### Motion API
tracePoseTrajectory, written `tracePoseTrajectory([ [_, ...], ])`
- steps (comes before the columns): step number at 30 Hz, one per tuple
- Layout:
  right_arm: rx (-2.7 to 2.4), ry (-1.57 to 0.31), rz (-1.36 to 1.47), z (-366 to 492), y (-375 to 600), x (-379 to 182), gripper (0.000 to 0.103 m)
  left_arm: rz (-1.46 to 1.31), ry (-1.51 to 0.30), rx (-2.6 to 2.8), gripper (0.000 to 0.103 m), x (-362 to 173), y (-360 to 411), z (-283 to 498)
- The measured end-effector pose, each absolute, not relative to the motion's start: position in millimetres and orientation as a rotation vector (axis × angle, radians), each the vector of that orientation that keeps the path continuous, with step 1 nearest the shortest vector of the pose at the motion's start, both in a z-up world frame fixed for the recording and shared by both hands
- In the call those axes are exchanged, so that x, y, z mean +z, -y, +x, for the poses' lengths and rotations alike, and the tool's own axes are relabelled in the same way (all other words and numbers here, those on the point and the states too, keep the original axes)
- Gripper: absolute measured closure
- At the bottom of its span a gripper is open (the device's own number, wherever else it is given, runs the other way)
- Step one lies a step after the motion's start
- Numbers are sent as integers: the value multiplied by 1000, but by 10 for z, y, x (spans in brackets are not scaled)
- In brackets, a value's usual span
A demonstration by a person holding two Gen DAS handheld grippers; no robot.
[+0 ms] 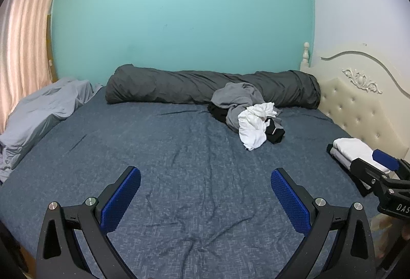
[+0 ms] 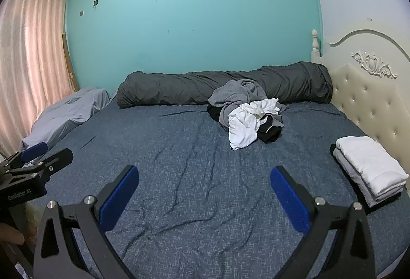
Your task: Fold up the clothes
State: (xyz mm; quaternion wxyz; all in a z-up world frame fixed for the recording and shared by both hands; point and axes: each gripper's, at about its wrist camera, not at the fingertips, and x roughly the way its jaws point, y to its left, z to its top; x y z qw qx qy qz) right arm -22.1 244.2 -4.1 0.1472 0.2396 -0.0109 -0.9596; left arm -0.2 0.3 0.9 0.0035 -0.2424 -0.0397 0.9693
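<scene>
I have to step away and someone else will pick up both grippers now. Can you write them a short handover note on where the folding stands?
Left gripper: open, empty, hovering over the bare blue bedsheet.
Right gripper: open, empty, also above the sheet.
Done: a folded stack, white garment on top with grey and dark layers under it, lies on the right side by the cream headboard.
Left: the unfolded pile in front of the rolled dark grey duvet, namely a grey garment, a crumpled white garment and a black one, tangled together.
Likely next: pull one piece, perhaps the white one, onto the open sheet.
</scene>
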Motion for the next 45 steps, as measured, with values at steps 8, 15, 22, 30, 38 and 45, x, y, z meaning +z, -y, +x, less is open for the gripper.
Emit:
tracePoseTrajectory([
  [8,-2757,33,696,-219,-2463,-60,0,-771,103,3039,0,18,-11,-8],
  [15,-2760,28,692,-188,-2454,-53,0,-765,115,3042,0,-43,-14,26],
  [22,-2759,32,695,-206,-2476,-35,0,-775,116,3037,0,-61,-24,26],
  [30,-2758,35,695,-209,-2491,-72,0,-783,115,3040,0,-60,-19,0],
  [38,-2756,43,693,-211,-2500,-93,0,-790,106,3036,0,-94,-41,-11],
  [45,-2751,45,689,-202,-2505,-115,0,-789,104,3044,0,-107,-39,-3],
])
